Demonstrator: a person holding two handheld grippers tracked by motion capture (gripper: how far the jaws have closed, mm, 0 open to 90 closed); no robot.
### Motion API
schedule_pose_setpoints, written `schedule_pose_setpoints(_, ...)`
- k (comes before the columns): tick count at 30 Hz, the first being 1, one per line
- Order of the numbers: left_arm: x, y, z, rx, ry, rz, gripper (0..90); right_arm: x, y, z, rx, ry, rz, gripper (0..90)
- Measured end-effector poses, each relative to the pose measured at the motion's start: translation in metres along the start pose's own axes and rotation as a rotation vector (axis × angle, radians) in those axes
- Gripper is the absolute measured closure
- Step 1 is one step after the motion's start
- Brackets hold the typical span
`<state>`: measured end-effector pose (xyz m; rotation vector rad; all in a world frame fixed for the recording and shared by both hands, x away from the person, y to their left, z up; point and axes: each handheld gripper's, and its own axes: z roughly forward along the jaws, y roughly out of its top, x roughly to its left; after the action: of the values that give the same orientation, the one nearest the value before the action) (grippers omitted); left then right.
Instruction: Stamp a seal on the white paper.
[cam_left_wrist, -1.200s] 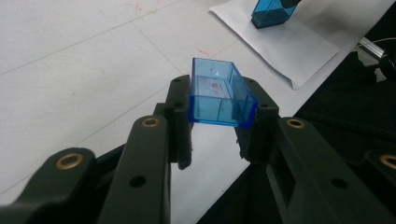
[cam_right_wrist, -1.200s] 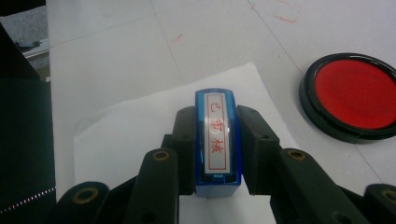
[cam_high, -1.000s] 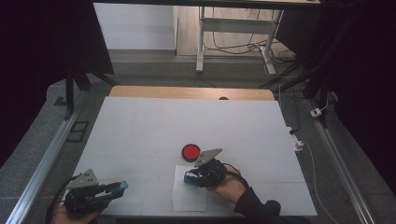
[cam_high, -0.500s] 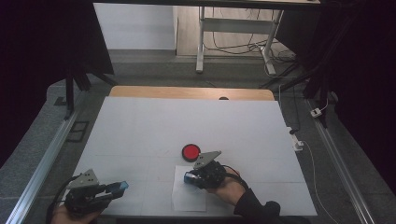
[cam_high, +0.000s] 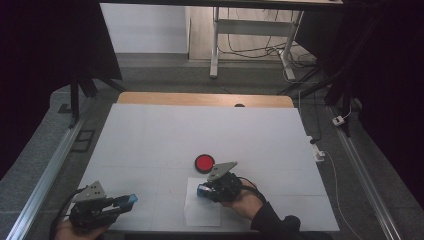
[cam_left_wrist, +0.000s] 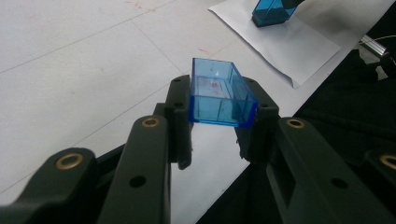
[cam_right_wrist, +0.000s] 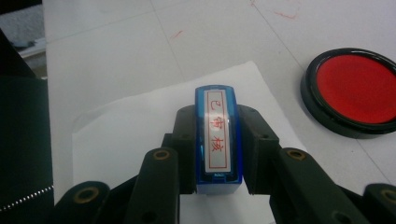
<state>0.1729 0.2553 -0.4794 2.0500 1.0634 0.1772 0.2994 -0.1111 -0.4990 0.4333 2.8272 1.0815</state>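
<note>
Now, step in hand: judged from the scene, a stamp (cam_right_wrist: 218, 135) is about to be pressed on the sheet of paper (cam_high: 200, 210), its cap (cam_left_wrist: 219, 95) already off.
Doing it well: the stamp should probably come down square and flat on a bare part of the paper, with even pressure and no sideways slide, or the red print may smear.
Right gripper (cam_high: 212, 189): pinched on the blue stamp, label with red characters facing the camera, held low over the paper's top edge.
Left gripper (cam_high: 117, 202): clamped on the clear blue cap, parked near the table's (cam_high: 150, 135) front left corner, well apart from the paper.
Ink pad (cam_high: 204, 163): open, red, just beyond the paper.
Hand pose: the right hand (cam_high: 245, 200) reaches leftward and lies low; the left hand (cam_high: 75, 231) sits at the table edge, gripper pointing right.
</note>
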Motion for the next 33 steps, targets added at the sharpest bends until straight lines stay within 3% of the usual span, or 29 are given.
schedule_pose_setpoints(5,0.0,0.0,0.0,0.001,0.0,0.0,68.0,-0.006,-0.003,0.0,-0.021,0.035,0.048,70.6)
schedule_pose_setpoints(12,0.0,0.0,0.0,0.001,-0.001,0.0,68.0,-0.011,-0.004,0.0,-0.029,0.059,0.075,70.6)
schedule_pose_setpoints(17,0.0,0.0,0.0,0.002,-0.001,-0.001,68.0,-0.005,-0.003,0.0,-0.019,0.032,0.039,70.6)
schedule_pose_setpoints(24,0.0,0.0,0.0,0.003,0.001,-0.001,68.0,0.004,0.001,0.001,0.01,-0.021,-0.051,70.5)
schedule_pose_setpoints(33,0.001,0.0,0.0,0.002,-0.003,-0.003,68.1,-0.003,-0.001,0.0,-0.011,0.026,-0.002,70.1)
